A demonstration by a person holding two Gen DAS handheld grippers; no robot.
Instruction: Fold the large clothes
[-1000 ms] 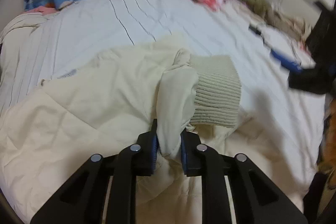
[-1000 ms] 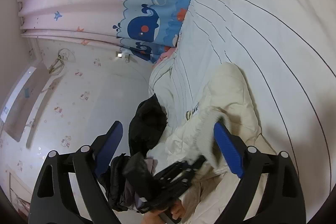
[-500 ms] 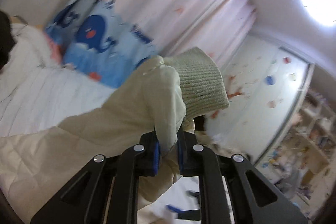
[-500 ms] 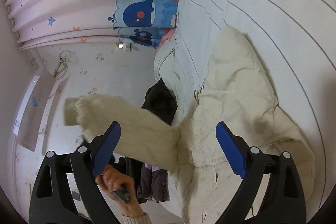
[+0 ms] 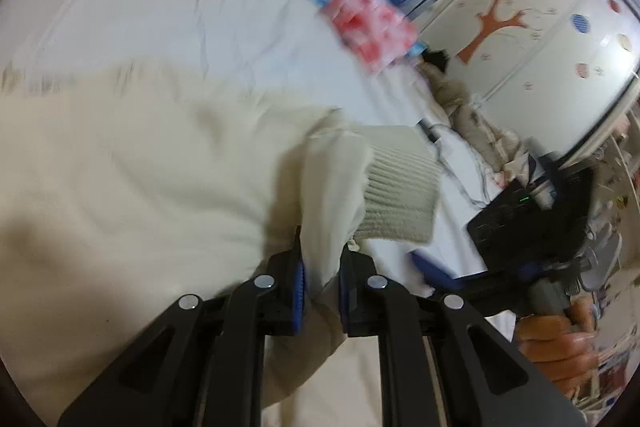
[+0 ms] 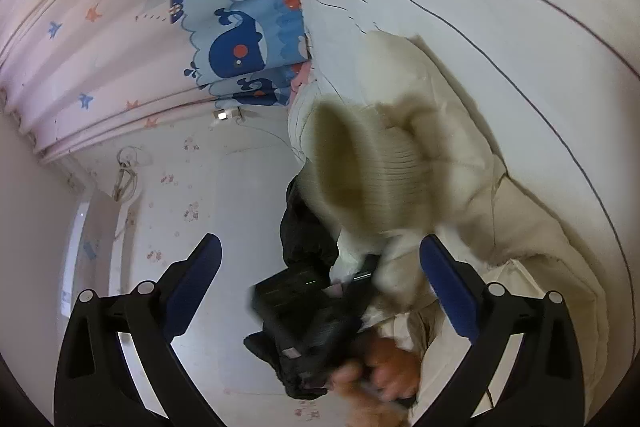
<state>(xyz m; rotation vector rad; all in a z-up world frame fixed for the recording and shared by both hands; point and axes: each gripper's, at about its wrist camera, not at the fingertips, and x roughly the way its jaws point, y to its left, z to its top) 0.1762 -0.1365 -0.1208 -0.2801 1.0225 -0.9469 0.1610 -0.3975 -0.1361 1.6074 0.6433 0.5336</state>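
Left fingers (image 5: 298,281) pinch the cream jacket's sleeve (image 5: 332,195); right fingers (image 6: 448,279) spread wide, holding nothing.

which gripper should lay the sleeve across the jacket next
Left. The left gripper is already clamped on the cream sleeve just behind its ribbed cuff. The right gripper is open and holds nothing.

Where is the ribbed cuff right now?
In the left wrist view, the ribbed cuff hangs just right of centre, above the left claw clamping its sleeve, over the white bedsheet.
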